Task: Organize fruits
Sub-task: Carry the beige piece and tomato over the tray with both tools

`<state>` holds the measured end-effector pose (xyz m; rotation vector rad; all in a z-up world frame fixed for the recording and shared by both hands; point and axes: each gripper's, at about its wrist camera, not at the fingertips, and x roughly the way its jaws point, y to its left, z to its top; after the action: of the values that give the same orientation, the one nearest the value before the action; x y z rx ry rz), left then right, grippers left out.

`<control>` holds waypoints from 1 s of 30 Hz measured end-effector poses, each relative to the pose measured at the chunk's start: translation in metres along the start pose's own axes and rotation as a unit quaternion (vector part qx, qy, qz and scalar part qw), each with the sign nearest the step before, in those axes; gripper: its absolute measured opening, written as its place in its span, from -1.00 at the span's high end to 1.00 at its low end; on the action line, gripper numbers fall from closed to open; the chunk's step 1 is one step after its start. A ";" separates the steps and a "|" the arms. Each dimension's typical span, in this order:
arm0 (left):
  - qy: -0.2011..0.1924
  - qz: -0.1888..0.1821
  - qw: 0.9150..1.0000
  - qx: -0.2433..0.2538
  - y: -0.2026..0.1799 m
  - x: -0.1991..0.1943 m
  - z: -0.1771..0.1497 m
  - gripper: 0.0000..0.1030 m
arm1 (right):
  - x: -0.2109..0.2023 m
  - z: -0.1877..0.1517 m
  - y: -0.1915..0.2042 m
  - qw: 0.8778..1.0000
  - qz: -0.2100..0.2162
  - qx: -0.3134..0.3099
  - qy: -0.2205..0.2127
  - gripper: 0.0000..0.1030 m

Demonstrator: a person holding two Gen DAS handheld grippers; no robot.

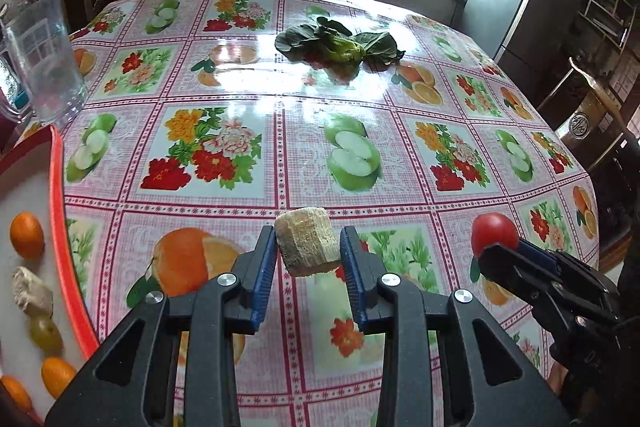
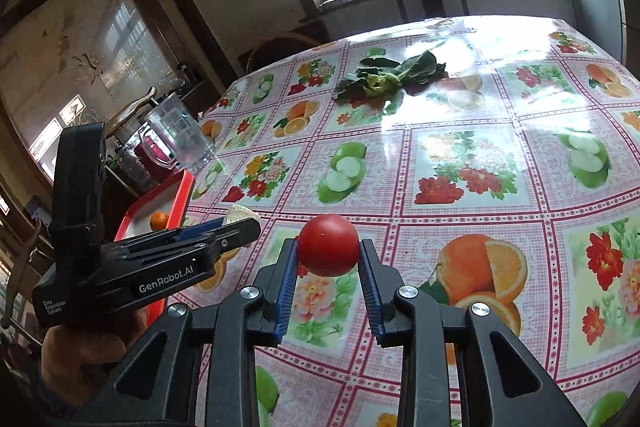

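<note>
One table [image 1: 400, 163] holds one red tray [image 1: 60, 227] at its left edge with three oranges [image 1: 27, 235], one leafy green [image 1: 340, 45] far back, while above it the left gripper [image 1: 308, 247] squeezes one tan chunk [image 1: 307, 242] and the right gripper [image 2: 328, 251] squeezes one tomato [image 2: 328, 245].

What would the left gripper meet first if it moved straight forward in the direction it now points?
Probably nothing soon. The left gripper, shut on a pale cut chunk, points across bare tablecloth. The first thing in that line looks like the leafy greens far ahead, though depth is unclear.
</note>
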<state>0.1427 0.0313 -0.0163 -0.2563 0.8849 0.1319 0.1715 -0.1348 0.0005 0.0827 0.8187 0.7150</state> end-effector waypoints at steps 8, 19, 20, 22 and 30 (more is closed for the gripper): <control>-0.024 0.005 1.000 -0.015 0.017 -0.040 -0.024 0.43 | -0.010 -0.013 0.041 0.999 0.025 -0.030 0.005 0.41; -0.039 0.014 0.998 -0.037 0.038 -0.074 -0.058 0.42 | -0.016 -0.032 0.091 0.996 0.054 -0.071 0.018 0.41; -0.040 0.017 0.998 -0.037 0.040 -0.077 -0.061 0.42 | -0.016 -0.033 0.095 0.995 0.057 -0.074 0.020 0.41; -0.042 0.021 0.998 -0.038 0.045 -0.082 -0.065 0.42 | -0.015 -0.036 0.103 0.995 0.062 -0.080 0.023 0.41; -0.050 0.031 0.997 -0.044 0.062 -0.098 -0.081 0.42 | -0.007 -0.044 0.134 0.991 0.079 -0.103 0.038 0.41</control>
<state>0.0074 0.0678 0.0008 -0.3024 0.7896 0.2408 0.0642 -0.0454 0.0184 -0.0662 0.8121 0.9524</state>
